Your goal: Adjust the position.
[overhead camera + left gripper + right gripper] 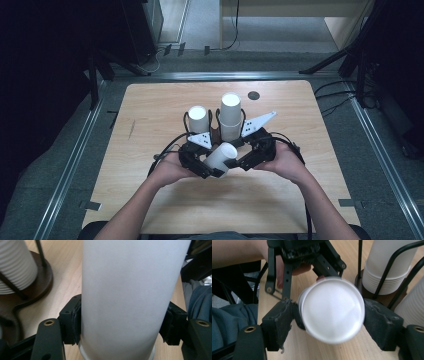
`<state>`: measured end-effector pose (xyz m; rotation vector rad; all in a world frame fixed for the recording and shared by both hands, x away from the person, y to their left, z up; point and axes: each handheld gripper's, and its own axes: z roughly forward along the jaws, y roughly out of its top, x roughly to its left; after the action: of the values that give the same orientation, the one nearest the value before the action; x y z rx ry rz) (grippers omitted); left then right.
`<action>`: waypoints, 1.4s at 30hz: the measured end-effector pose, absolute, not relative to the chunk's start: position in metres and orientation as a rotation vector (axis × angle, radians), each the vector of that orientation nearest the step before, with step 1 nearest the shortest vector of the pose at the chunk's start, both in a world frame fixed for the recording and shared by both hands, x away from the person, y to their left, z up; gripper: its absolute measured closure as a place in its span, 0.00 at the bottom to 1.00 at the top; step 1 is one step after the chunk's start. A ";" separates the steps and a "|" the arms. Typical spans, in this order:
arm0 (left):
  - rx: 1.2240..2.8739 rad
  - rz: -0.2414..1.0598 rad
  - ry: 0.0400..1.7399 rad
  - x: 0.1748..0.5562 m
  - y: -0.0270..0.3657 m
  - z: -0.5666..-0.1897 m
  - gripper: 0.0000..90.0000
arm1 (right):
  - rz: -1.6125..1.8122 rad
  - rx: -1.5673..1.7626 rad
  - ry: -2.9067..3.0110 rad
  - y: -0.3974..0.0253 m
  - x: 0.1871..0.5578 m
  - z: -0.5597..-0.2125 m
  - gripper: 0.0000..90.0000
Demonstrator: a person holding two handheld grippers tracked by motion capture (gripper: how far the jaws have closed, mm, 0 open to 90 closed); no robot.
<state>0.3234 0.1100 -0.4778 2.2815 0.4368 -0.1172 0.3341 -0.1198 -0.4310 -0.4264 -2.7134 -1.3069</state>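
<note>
A white paper cup [221, 157] lies tilted on its side between both grippers, just above the wooden table. My left gripper [212, 167] is shut on it: both pads press the cup's wall [130, 295] from either side. My right gripper [239, 155] faces the cup's round bottom [333, 312], with its pads against the base on both sides. A second rim shows just behind that base at the left, so this may be two nested cups. The left gripper's frame [294, 255] and the hand holding it sit right behind the cup.
A dark wire holder [37, 282] stands just beyond the grippers with two stacks of white cups, a shorter one [198, 119] and a taller one [230, 117]. The table [150, 150] has a dark round spot [254, 95] near its far edge.
</note>
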 end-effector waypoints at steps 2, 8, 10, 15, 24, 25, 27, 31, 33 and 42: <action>2.299 -0.090 0.433 0.324 0.116 -0.470 0.35 | -1.293 -0.410 -2.726 -0.122 0.334 -0.435 0.27; 2.340 -0.049 0.419 0.326 0.121 -0.458 0.35 | -1.252 -0.367 -2.765 -0.122 0.333 -0.450 0.28; 2.355 -0.050 0.415 0.326 0.121 -0.457 0.35 | -1.245 -0.370 -2.768 -0.122 0.332 -0.451 0.28; 2.454 -0.045 0.385 0.330 0.113 -0.457 0.35 | -1.259 -0.369 -2.788 -0.123 0.333 -0.459 0.29; 2.554 -0.075 0.358 0.333 0.100 -0.469 0.35 | -1.250 -0.370 -2.821 -0.124 0.334 -0.465 0.29; 2.572 -0.086 0.350 0.334 0.098 -0.471 0.35 | -1.248 -0.366 -2.821 -0.123 0.333 -0.465 0.29; 2.584 -0.110 0.342 0.333 0.095 -0.475 0.35 | -1.251 -0.350 -2.816 -0.122 0.332 -0.465 0.29; 2.592 -0.147 0.315 0.332 0.090 -0.480 0.35 | -1.242 -0.305 -2.799 -0.117 0.330 -0.466 0.29; 2.599 -0.161 0.287 0.330 0.087 -0.481 0.35 | -1.236 -0.295 -2.791 -0.115 0.329 -0.467 0.30; 2.614 -0.169 0.212 0.327 0.083 -0.485 0.30 | -1.170 -0.233 -2.782 -0.110 0.326 -0.468 0.39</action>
<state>0.3265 0.0833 -0.4854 2.6142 0.2119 -0.1688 0.3265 -0.1097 -0.4683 -0.2332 -2.7819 -1.1696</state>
